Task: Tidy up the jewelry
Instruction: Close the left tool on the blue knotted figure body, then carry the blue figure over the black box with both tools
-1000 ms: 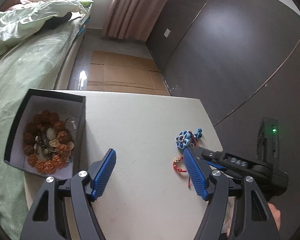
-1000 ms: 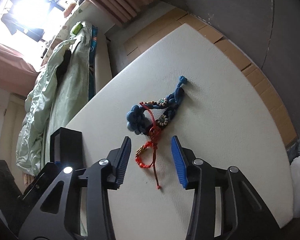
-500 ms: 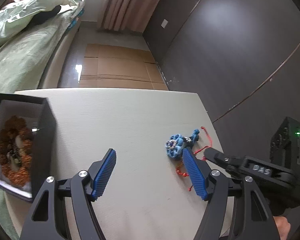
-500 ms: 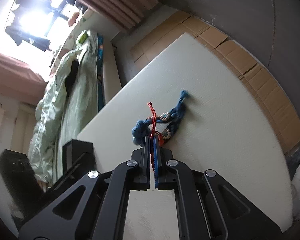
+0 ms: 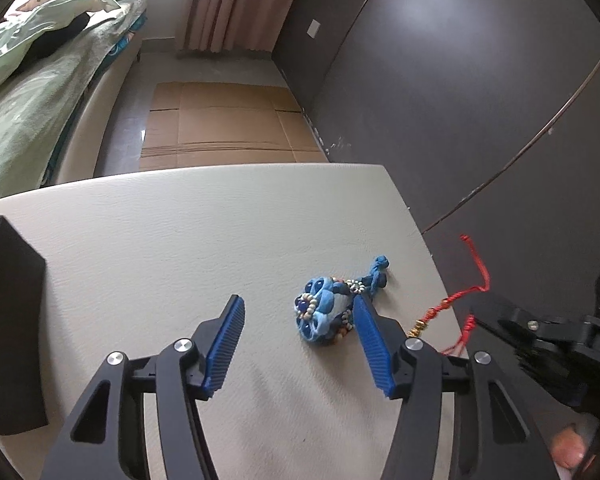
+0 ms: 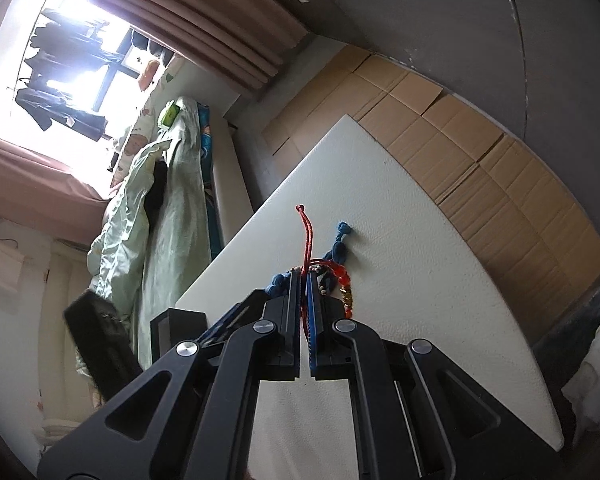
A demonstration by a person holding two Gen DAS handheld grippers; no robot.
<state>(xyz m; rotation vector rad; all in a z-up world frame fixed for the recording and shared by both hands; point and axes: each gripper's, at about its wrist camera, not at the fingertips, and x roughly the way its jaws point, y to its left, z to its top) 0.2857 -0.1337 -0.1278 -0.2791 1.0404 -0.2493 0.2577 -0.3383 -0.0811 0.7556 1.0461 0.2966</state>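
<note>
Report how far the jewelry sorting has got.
Done: little can be confirmed; the black box is cut off at the frame edge and its contents are barely visible. In hand: the right gripper is shut on the red cord bracelet, lifted off the table. The left gripper is closing near the blue beaded piece, not yet pinching it. Left: both pieces still need putting away.
</note>
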